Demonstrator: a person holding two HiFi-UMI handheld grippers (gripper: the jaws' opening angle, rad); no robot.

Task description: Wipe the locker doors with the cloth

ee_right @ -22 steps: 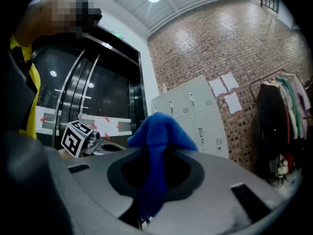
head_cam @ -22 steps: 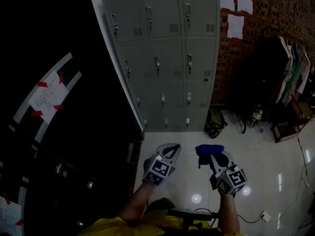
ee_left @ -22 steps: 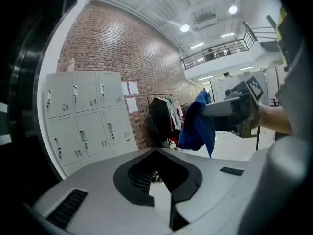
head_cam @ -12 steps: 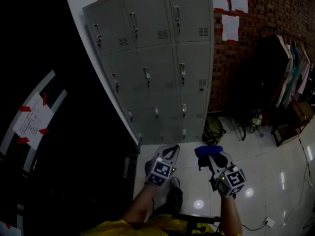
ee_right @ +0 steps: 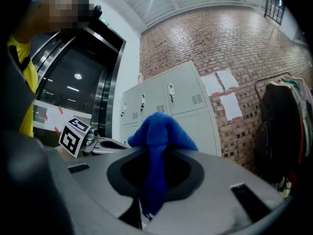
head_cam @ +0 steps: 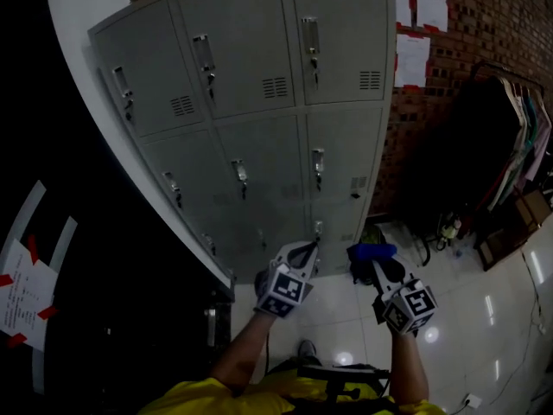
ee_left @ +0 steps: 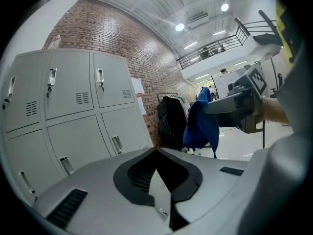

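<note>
Blue cloth point(ee_right: 156, 131) clamped in my right gripper point(head_cam: 377, 264); left gripper point(head_cam: 301, 252) jaws together, empty; locker doors point(head_cam: 259, 76) apparently not yet wiped.

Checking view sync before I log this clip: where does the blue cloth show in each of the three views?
Head view: blue cloth low, right of centre, at the tip of the right gripper.
Left gripper view: cloth right of centre, hanging from that gripper.
Right gripper view: cloth dead centre, clamped between the jaws.
Shared landmark: the grey lockers, visible in all three.
</note>
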